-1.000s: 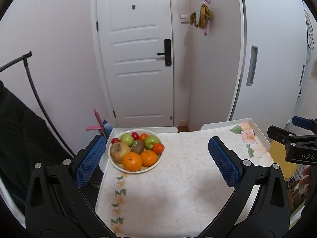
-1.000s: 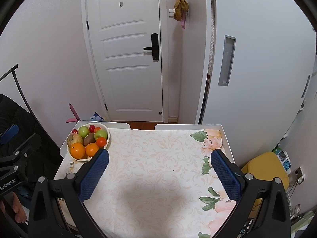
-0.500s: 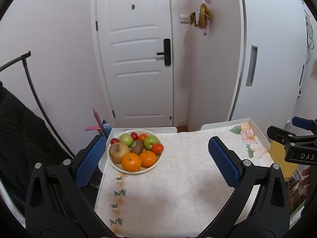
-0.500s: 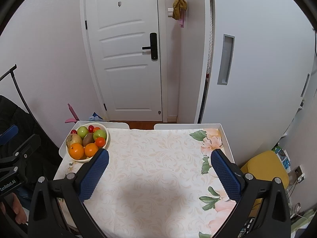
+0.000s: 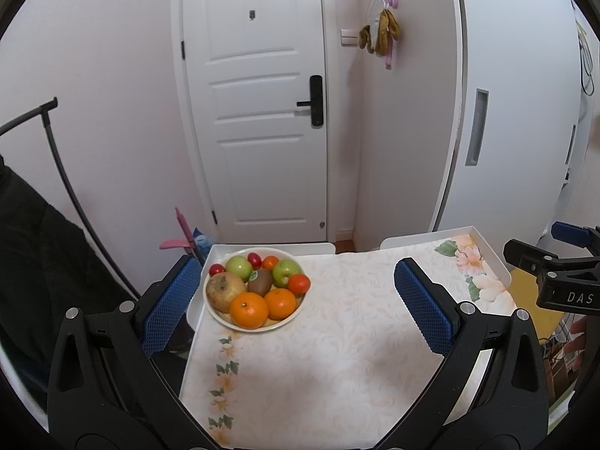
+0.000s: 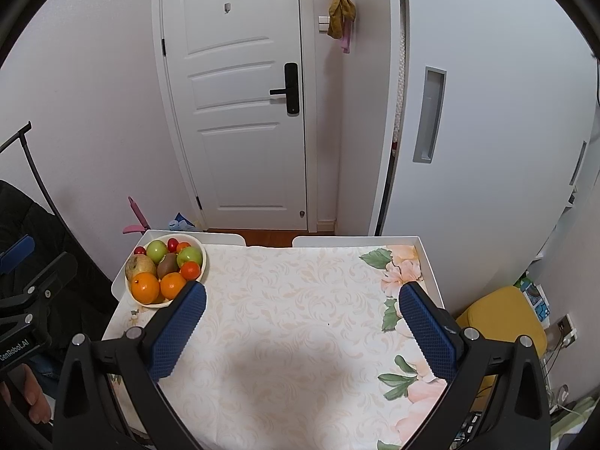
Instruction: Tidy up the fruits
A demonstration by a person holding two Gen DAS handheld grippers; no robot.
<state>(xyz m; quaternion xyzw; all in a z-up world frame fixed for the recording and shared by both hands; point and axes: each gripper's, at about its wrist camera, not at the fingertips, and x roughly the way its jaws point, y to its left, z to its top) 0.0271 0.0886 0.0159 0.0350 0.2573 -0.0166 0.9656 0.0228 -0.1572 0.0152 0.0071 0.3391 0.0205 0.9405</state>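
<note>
A cream bowl (image 5: 288,318) (image 6: 200,249) stands at the table's far left corner. It holds two oranges (image 5: 249,310), two green apples (image 5: 238,266), a kiwi (image 5: 260,281), a brownish pear (image 5: 224,291) and small red tomatoes (image 5: 299,284). My left gripper (image 5: 296,300) hovers open above the table's left half, the bowl just ahead between its blue fingers (image 5: 172,305). My right gripper (image 6: 302,328) hangs open over the middle of the table, with nothing between its fingers; the bowl lies ahead to its left.
The table (image 6: 285,292) is a white-rimmed top under a floral cloth. A white door (image 5: 262,112) and a wall stand behind it. A black rack bar (image 5: 56,150) and dark fabric are at the left, a yellow seat (image 6: 502,318) at the right.
Both views have shifted only slightly; the bowl sits a touch higher in the left wrist view. Both grippers stay open and the fruit has not moved.
</note>
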